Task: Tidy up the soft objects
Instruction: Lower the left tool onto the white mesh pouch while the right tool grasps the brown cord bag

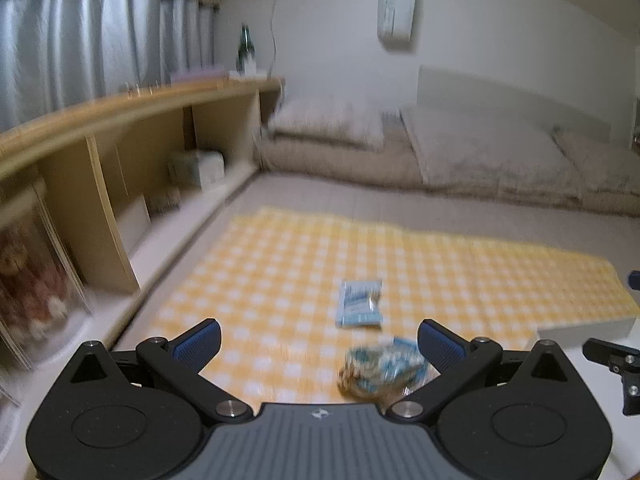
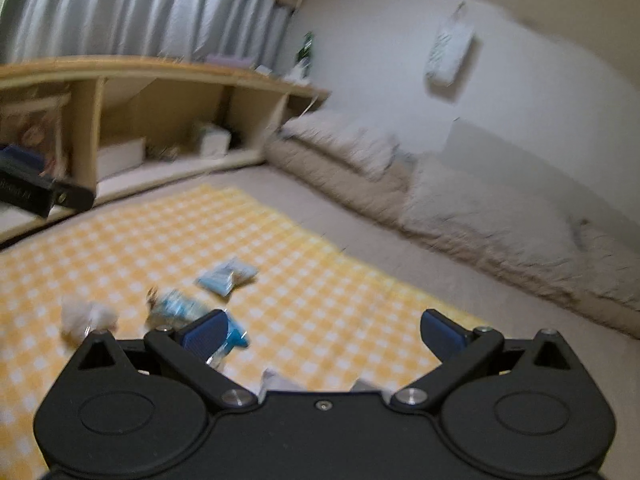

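Note:
A yellow checked cloth (image 1: 304, 272) lies on the floor. On it lie a flat pale blue packet (image 1: 359, 303) and a crumpled blue and brown packet (image 1: 382, 370). My left gripper (image 1: 319, 342) is open and empty, just above the crumpled packet, which sits by its right finger. In the right wrist view the same cloth (image 2: 120, 248) carries the flat blue packet (image 2: 227, 276), the crumpled packet (image 2: 178, 308) and a white fluffy object (image 2: 88, 318). My right gripper (image 2: 323, 332) is open and empty above the cloth, right of these items. Both views are blurred.
A low wooden shelf (image 1: 132, 120) with boxes runs along the left under grey curtains. Beige cushions (image 1: 460, 156) line the far wall. A white board edge (image 1: 584, 328) lies at the cloth's right corner. The other gripper shows at the edges (image 1: 612, 364) (image 2: 36, 192).

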The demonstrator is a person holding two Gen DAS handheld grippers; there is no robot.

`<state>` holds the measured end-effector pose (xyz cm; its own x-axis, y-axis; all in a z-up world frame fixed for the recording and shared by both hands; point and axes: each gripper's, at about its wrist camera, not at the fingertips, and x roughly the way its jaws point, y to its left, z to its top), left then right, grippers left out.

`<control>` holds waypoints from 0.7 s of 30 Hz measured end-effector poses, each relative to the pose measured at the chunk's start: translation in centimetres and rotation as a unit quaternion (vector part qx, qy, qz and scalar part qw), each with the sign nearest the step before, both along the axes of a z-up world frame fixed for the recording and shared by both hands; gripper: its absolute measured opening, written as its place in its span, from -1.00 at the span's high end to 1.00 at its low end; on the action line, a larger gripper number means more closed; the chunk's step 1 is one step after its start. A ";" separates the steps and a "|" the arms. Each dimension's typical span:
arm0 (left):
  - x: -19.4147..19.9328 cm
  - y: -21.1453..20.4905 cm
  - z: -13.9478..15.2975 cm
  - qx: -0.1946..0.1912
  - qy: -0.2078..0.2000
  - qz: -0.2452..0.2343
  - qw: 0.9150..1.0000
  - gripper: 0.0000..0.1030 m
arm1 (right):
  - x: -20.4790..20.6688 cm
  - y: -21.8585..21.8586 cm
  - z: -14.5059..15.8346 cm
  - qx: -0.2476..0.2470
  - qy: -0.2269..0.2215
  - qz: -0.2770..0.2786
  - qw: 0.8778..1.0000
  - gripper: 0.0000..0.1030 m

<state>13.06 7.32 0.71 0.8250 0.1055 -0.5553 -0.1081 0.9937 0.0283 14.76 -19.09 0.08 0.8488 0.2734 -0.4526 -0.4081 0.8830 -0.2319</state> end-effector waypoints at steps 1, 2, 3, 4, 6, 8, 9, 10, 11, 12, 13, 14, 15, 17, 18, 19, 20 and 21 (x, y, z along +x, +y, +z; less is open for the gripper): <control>0.4 0.3 -0.6 -0.004 0.014 -0.009 1.000 -0.96 | 0.4 0.2 -0.5 -0.004 0.011 0.014 1.000 -0.94; 0.8 0.5 -1.0 -0.008 0.027 -0.015 0.999 -0.86 | 0.7 0.4 -0.9 -0.006 0.017 0.022 1.000 -0.88; 1.1 0.7 -1.5 -0.013 0.039 -0.020 0.999 -0.80 | 1.5 0.9 -1.8 -0.015 0.035 0.041 0.998 -0.79; 1.5 1.1 -2.0 -0.019 0.053 -0.024 0.998 -0.70 | 1.8 1.2 -2.3 -0.015 0.043 0.047 0.998 -0.75; 2.2 1.7 -2.9 -0.038 0.077 -0.025 0.996 -0.56 | 2.6 1.4 -3.1 -0.010 0.070 0.060 0.996 -0.70; 2.8 2.3 -3.9 -0.053 0.099 -0.022 0.993 -0.42 | 3.4 1.8 -3.9 -0.008 0.099 0.078 0.992 -0.53; 3.1 2.7 -4.3 -0.058 0.108 -0.020 0.992 -0.39 | 3.7 2.0 -4.3 -0.009 0.111 0.089 0.990 -0.49; 3.2 2.9 -4.6 -0.060 0.114 -0.019 0.991 -0.35 | 3.8 2.1 -4.7 -0.011 0.119 0.098 0.988 -0.44; 3.5 3.3 -5.0 -0.062 0.121 -0.018 0.991 -0.33 | 4.0 2.3 -5.2 -0.015 0.128 0.108 0.986 -0.38; 3.7 3.6 -5.3 -0.063 0.127 -0.017 0.990 -0.32 | 4.3 2.6 -5.7 -0.021 0.138 0.117 0.983 -0.34; 3.8 3.7 -5.4 -0.063 0.133 -0.017 0.989 -0.32 | 4.5 2.8 -6.2 -0.026 0.148 0.126 0.981 -0.28; 3.9 3.9 -5.7 -0.062 0.139 -0.017 0.988 -0.32 | 4.8 3.0 -6.7 -0.032 0.157 0.132 0.978 -0.25; 4.1 4.1 -6.0 -0.061 0.145 -0.018 0.987 -0.32 | 5.0 3.2 -7.1 -0.038 0.166 0.139 0.976 -0.19; 4.4 4.4 -6.6 -0.059 0.157 -0.019 0.986 -0.32 | 5.5 3.7 -8.1 -0.048 0.186 0.155 0.969 -0.14; 4.6 4.6 -6.9 -0.059 0.164 -0.021 0.984 -0.32 | 5.6 3.8 -8.5 -0.051 0.194 0.161 0.966 -0.14; 4.7 4.7 -7.2 -0.059 0.170 -0.022 0.983 -0.32 | 5.8 3.9 -8.8 -0.053 0.202 0.169 0.963 -0.13; 4.9 4.8 -7.5 -0.058 0.176 -0.023 0.982 -0.32 | 5.9 4.1 -9.1 -0.054 0.210 0.178 0.960 -0.13; 5.1 4.9 -7.8 -0.058 0.181 -0.023 0.981 -0.32 | 6.0 4.2 -9.4 -0.056 0.218 0.187 0.956 -0.13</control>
<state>18.17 12.21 -7.05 0.5732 -0.0086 -0.8194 -0.0661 0.9962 -0.0566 20.74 -14.84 -9.32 0.4244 0.4505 -0.7854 -0.7702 0.6357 -0.0516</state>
